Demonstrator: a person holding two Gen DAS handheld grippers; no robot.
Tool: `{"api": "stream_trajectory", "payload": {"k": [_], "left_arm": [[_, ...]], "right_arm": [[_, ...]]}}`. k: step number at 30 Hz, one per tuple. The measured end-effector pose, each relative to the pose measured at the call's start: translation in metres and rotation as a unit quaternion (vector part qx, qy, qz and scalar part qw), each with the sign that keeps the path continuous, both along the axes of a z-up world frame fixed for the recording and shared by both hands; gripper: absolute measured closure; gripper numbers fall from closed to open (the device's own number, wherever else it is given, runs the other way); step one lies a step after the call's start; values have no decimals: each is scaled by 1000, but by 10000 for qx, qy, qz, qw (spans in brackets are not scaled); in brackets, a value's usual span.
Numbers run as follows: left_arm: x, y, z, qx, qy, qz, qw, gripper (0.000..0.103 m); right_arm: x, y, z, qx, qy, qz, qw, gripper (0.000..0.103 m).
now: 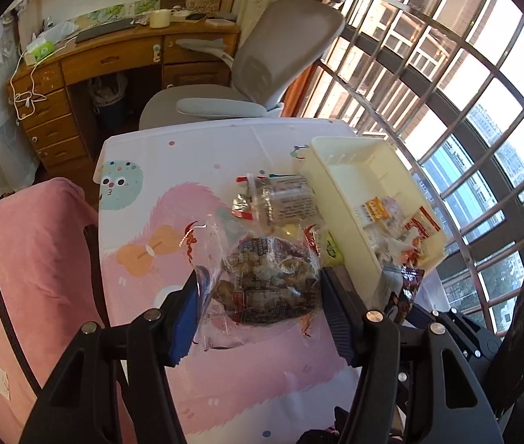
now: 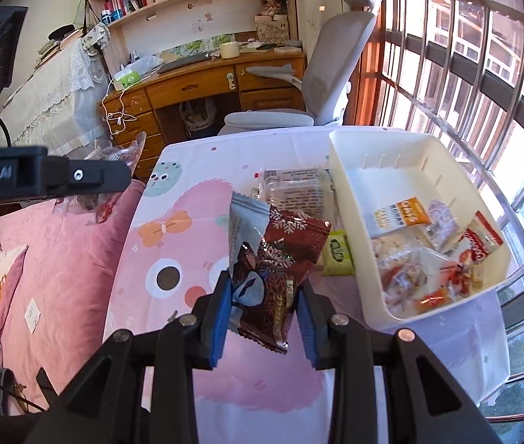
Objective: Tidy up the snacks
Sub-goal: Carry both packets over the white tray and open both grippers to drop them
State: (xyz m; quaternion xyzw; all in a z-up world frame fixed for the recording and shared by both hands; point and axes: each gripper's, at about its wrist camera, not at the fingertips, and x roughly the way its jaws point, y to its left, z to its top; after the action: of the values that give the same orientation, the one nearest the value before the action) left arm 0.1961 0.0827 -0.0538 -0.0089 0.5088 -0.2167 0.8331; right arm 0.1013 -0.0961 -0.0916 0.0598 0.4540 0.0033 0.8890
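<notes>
Snacks held in both tools, bin to the right

Snacks are gripped in both tools at this moment. The left tool (image 1: 258, 307) is closed on a clear bag of dark snacks (image 1: 265, 285); both pads press on its sides and the bag hangs above the desk (image 1: 143, 148). The right tool (image 2: 263, 307) is closed on a dark red packet (image 2: 280, 259), which stands up from the pads with its long axis going away from the camera; a grey-blue packet (image 2: 245, 218) rises just behind it, and I cannot tell if it is gripped too.

A little further, on the desk cover, lie a small green packet (image 2: 337, 253) and a clear printed packet (image 2: 295, 187), both just beside the left wall of the cream bin (image 2: 339, 199). The bin holds already several snacks at its near end; its far end is bare.

For the coming move, the bin lies ahead and to the right of both tools. The right tool seems nearer to it, so I judge it can drop first, and the left tool must cross further over the loose packets.
</notes>
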Motion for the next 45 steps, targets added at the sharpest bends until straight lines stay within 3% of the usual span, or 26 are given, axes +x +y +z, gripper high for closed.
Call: {"api": "stream_trajectory", "payload": {"k": [9,18,31,40,43,45], "left_arm": [[-36,-46,10,-209,-121,-74,9997,44],[-52,-114,14,-235,-320,60,9992,44],[-51,-213,4,-340,-488,76,9982,43],[-40,-256,-4,-316,-566,-40,9979,43],[-36,-265,-6,-220,-574,-40,9981,34],[-33,-268,-8,-133,-524,-18,9985,31]], "right_arm": [[-18,-41,11,-101,-114,232,9996,70],[-24,-94,21,-464,-244,820,9952,70],[-4,-176,12,-622,-136,1286,9897,70],[9,-215,5,-619,-84,1304,9895,69],[14,-222,2,-603,-35,1276,9900,67],[19,-226,-2,-644,95,1206,9906,61]]}}
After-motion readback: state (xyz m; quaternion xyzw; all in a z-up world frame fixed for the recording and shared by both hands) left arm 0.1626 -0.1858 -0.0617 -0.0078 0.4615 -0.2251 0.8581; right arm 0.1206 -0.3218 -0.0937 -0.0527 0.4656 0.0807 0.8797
